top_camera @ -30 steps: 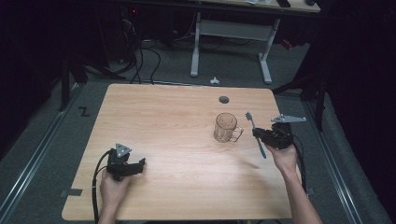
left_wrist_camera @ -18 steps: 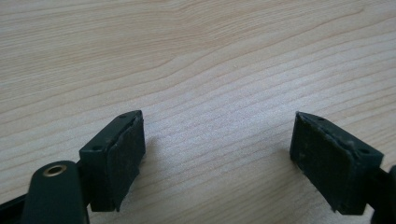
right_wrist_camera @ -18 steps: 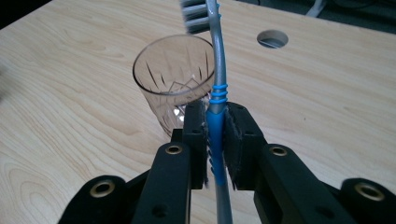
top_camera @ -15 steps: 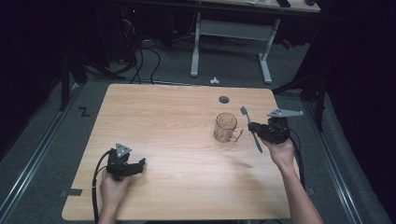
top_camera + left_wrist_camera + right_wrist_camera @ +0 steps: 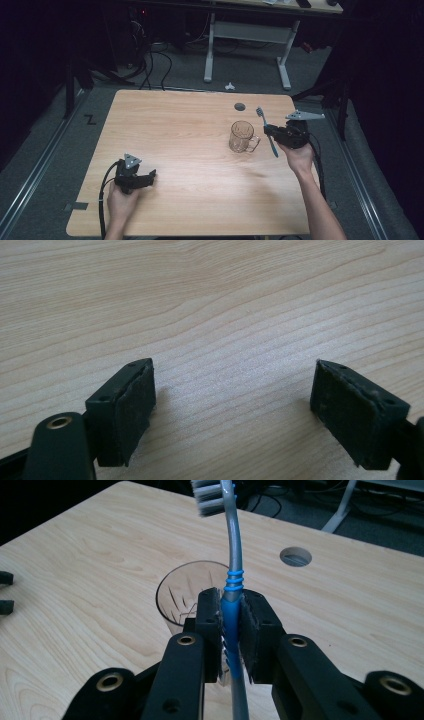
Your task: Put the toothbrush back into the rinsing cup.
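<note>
High view: the toothbrush (image 5: 266,131) is seen held clear of the wooden table (image 5: 200,145) in the right gripper (image 5: 274,134), just to the right of the clear glass mug (image 5: 242,136), bristle end pointing away from the person. The mug stands upright near the table's right side, its handle turned toward the gripper. The left gripper (image 5: 149,176) rests low at the near left, well apart from both, with nothing between its jaws.

Left gripper view: the jaws are shown spread wide over bare wood grain, and nothing is gripped.

Right gripper view: the jaws are closed tight on the blue rubbery part of the toothbrush (image 5: 233,605) handle, just below the ribbed rings, with the grey neck and bristles rising above. The mug (image 5: 186,597) sits directly behind and below the pads.

The toothbrush is judged light and fairly stiff, though its thin neck may flex; the ribbed blue section is the surest hold, since smooth plastic could pivot between flat pads. The mug is judged rigid, breakable and easily tipped if knocked at the rim.
</note>
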Demonstrator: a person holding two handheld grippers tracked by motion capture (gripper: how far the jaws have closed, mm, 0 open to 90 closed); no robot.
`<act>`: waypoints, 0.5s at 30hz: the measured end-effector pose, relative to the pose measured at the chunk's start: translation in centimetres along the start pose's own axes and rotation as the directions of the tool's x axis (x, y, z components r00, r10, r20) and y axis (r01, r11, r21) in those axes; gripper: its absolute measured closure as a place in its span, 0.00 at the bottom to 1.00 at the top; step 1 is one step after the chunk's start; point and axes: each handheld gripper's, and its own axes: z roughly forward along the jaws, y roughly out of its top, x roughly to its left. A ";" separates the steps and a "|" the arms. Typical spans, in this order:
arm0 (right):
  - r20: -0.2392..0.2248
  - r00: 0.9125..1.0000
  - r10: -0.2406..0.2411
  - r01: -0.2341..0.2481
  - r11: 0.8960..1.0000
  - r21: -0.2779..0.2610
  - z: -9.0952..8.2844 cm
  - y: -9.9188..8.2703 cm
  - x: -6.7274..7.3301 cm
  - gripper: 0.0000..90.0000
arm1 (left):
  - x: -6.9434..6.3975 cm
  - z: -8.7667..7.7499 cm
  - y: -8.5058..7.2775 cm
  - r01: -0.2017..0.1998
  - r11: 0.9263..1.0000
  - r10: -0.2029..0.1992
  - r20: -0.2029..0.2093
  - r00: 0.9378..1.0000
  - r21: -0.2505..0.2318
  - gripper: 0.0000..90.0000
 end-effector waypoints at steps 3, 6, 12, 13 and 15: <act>0.003 1.000 -0.004 0.004 1.000 -0.010 -0.1 0.2 0.0 0.88 | 0.0 0.0 0.0 0.000 1.000 0.000 0.000 1.000 0.000 0.21; 0.006 1.000 -0.004 0.004 1.000 -0.022 0.0 0.4 0.0 0.88 | 0.0 0.0 0.0 0.000 1.000 0.000 0.000 1.000 0.000 0.21; 0.008 1.000 0.003 -0.002 1.000 -0.030 0.3 0.6 -0.1 0.88 | 0.0 0.0 0.0 0.000 1.000 0.000 0.000 1.000 0.000 0.21; 0.006 1.000 0.006 -0.006 1.000 -0.030 0.4 0.6 -0.1 0.89 | 0.0 0.0 0.0 0.000 1.000 0.000 0.000 1.000 0.000 0.21; 0.006 1.000 0.012 -0.012 1.000 -0.029 0.5 0.7 -0.2 0.89 | 0.0 0.0 0.0 0.000 1.000 0.000 0.000 1.000 0.000 0.21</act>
